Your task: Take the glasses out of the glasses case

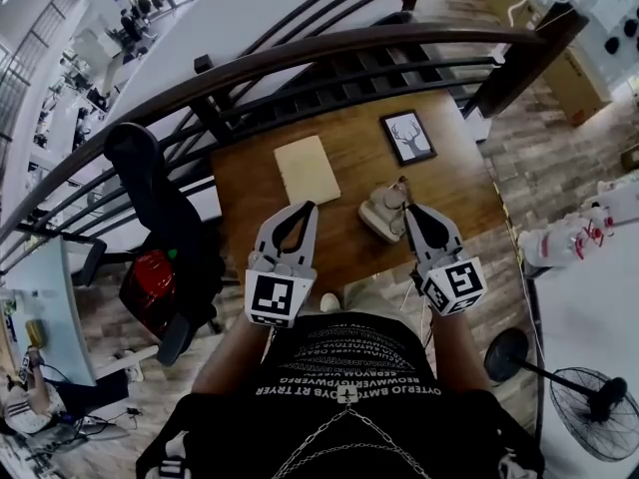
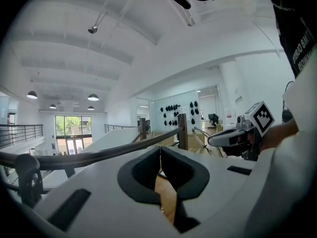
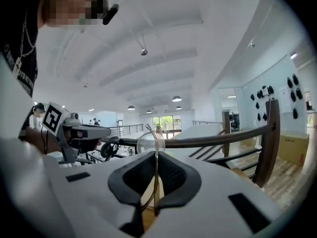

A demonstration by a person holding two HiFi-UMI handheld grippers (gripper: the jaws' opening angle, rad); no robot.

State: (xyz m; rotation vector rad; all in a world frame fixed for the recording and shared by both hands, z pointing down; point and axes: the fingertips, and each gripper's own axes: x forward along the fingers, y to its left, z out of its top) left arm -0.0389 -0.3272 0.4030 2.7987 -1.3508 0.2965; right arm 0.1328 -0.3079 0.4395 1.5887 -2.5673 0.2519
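Observation:
On the wooden table (image 1: 339, 247), near its front edge, sits the pale glasses case (image 1: 377, 215), lid open. Just to the right of the case and above it, my right gripper (image 1: 407, 211) is shut on thin wire-framed glasses (image 1: 401, 189). The right gripper view shows a clear lens and a thin temple of the glasses (image 3: 148, 139) sticking up from between the closed pads of that gripper (image 3: 156, 155). To the left of the case, over the table's front, my left gripper (image 1: 310, 206) is shut with nothing in it. Its closed tips (image 2: 159, 155) point out past the railing.
A beige pad (image 1: 307, 168) and a framed deer picture (image 1: 408, 136) lie farther back on the table. A dark curved railing (image 1: 300, 58) runs behind it. A black chair (image 1: 150, 198) stands to the left; a white table (image 1: 589, 317) and a floor fan (image 1: 589, 397) are to the right.

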